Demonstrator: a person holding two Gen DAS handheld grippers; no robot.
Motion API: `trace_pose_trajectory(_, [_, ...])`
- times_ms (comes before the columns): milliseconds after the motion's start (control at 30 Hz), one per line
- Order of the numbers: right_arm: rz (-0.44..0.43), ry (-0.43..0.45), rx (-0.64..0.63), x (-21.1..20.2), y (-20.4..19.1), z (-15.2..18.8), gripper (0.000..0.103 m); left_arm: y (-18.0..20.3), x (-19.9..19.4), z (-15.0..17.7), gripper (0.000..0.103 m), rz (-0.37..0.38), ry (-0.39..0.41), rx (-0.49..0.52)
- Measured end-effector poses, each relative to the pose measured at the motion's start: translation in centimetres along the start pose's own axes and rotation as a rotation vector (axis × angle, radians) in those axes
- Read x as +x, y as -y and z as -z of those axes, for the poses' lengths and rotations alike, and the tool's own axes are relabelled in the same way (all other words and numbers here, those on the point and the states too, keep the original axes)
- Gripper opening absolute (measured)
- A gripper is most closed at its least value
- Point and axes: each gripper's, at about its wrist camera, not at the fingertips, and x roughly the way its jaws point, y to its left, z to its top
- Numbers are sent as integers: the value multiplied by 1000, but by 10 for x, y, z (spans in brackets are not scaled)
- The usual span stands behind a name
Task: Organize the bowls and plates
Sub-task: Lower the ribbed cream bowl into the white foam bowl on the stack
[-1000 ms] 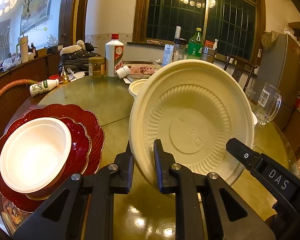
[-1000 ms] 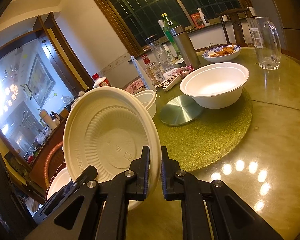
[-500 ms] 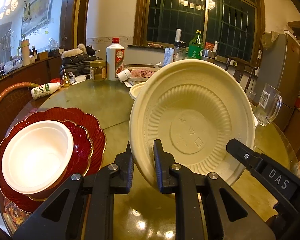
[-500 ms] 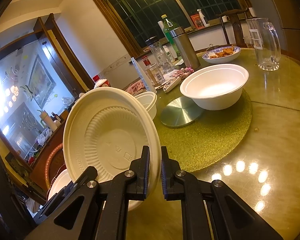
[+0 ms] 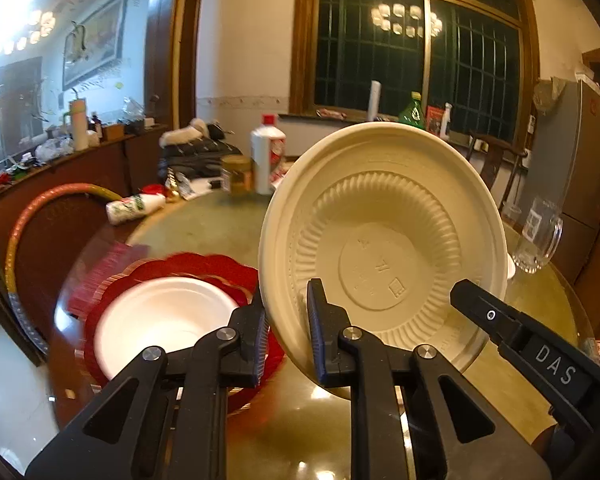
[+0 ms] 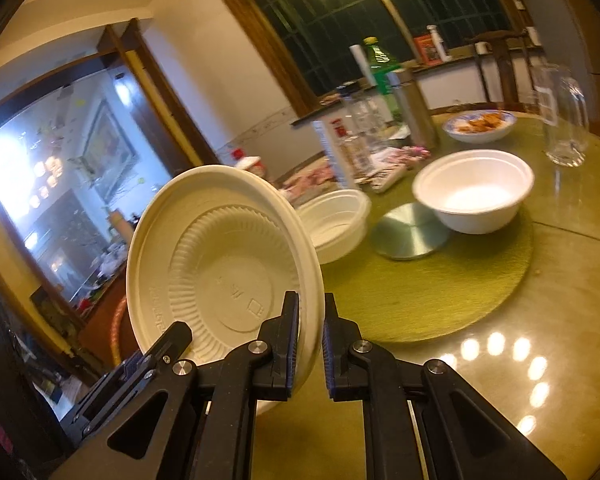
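our left gripper (image 5: 287,332) has its jaws pinched on the rim of the cream plate (image 5: 384,240), which stands nearly on edge with its ribbed underside facing us. our right gripper (image 6: 310,344) clamps the same plate (image 6: 220,264) at another part of the rim — in the left wrist view its black finger reaches in from 4 o'clock. so both grippers are closed narrow on that one plate, held up above the table (image 5: 212,224).

at 9 o'clock of the left gripper a white bowl (image 5: 160,316) sits nested in the red scalloped plates (image 5: 204,266) near the table edge; that side is blurred.

in the right wrist view, past the plate toward 1 o'clock, a stack of small white bowls (image 6: 336,220) rests on the green turntable mat (image 6: 440,284), then a round metal disc (image 6: 410,230) and a large white bowl (image 6: 474,190) just beside it. further at 1 o'clock stand a glass mug (image 6: 564,124) and a patterned dish of food (image 6: 480,124) — bottles crowd behind.
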Motion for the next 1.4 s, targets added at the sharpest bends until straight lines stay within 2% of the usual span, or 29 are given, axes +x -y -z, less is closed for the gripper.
trace_pose_trajectory(100, [-31, -14, -38, -6, -27, -2, 11, -22, -13, -6, 16, -9, 7, -26])
trace_pose_trajectory(267, [-78, -73, -95, 3, -68, 1, 11, -65, -18, -10, 16, -35, -38, -86])
trace_pose_trajectory(567, [-123, -268, -139, 61, -113, 31, 11, -128, 15, 5, 16, -63, -233, -185])
trace_pose_trajectory(800, [-95, -356, -130, 94, -115, 47, 12, -137, 35, 15, 17, -57, -321, -199])
trace_pose_trajectory(1033, [-83, -400, -105, 111, -110, 45, 12, -143, 43, 11, 17, -58, -357, -199])
trace_pose_trajectory(1200, [-87, -420, -89, 121, -110, 45, 16, -148, 55, 13, 17, -54, -405, -220])
trace_pose_trajectory(1400, [-87, -421, -103, 126, -112, 46, 16, -149, 59, 14, 17, -59, -418, -236])
